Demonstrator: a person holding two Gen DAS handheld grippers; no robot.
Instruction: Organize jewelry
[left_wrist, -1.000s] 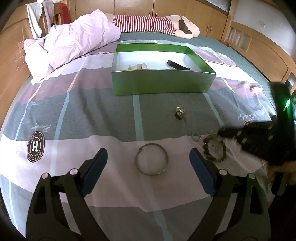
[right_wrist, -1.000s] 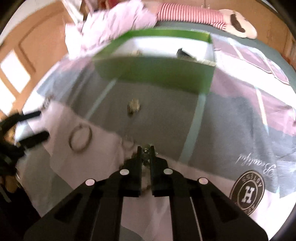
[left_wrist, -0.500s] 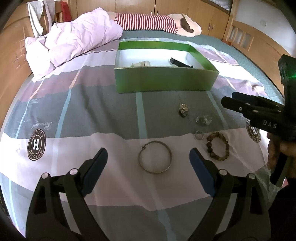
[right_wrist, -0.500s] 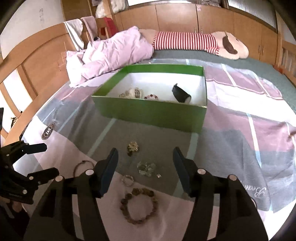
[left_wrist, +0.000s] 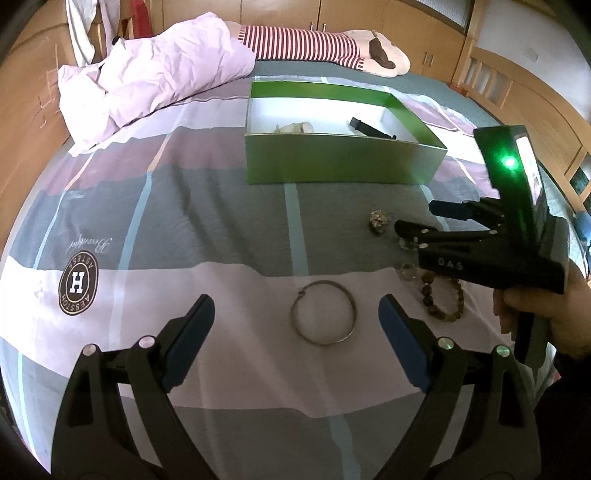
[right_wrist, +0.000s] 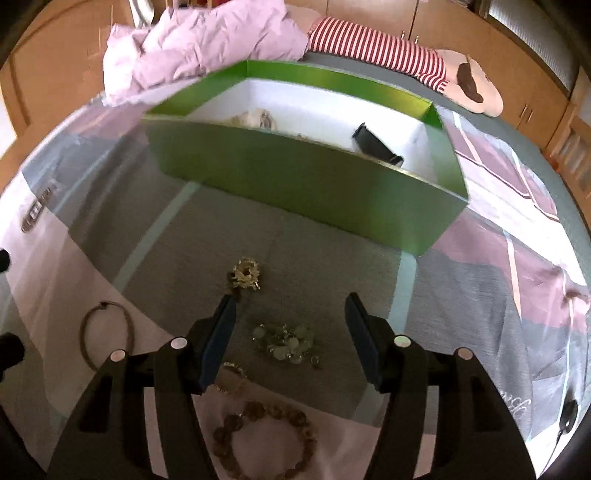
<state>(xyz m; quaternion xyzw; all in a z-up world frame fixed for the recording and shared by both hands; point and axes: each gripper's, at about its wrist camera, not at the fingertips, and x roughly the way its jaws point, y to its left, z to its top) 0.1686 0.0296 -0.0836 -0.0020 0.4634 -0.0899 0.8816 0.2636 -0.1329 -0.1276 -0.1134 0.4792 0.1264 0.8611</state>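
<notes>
A green box (left_wrist: 343, 162) (right_wrist: 306, 184) with a white inside stands on the bed and holds a black item (right_wrist: 376, 146) and pale jewelry (right_wrist: 255, 119). On the sheet lie a metal bangle (left_wrist: 324, 317) (right_wrist: 105, 334), a wooden bead bracelet (left_wrist: 443, 301) (right_wrist: 264, 439), a gold brooch (left_wrist: 378, 220) (right_wrist: 246, 275), a pale green crystal piece (right_wrist: 286, 341) and a small ring (left_wrist: 407, 272). My left gripper (left_wrist: 295, 325) is open, just short of the bangle. My right gripper (right_wrist: 290, 326) is open, low over the crystal piece.
A lilac duvet (left_wrist: 155, 85) and a striped plush toy (left_wrist: 317, 44) lie at the head of the bed. Wooden bed rails (left_wrist: 517, 92) and wardrobes surround it. The patterned sheet (left_wrist: 147, 221) spreads to the left.
My right gripper opened, letting go of the crystal piece on the sheet, rose, then came down and forward over it. The left gripper barely moved.
</notes>
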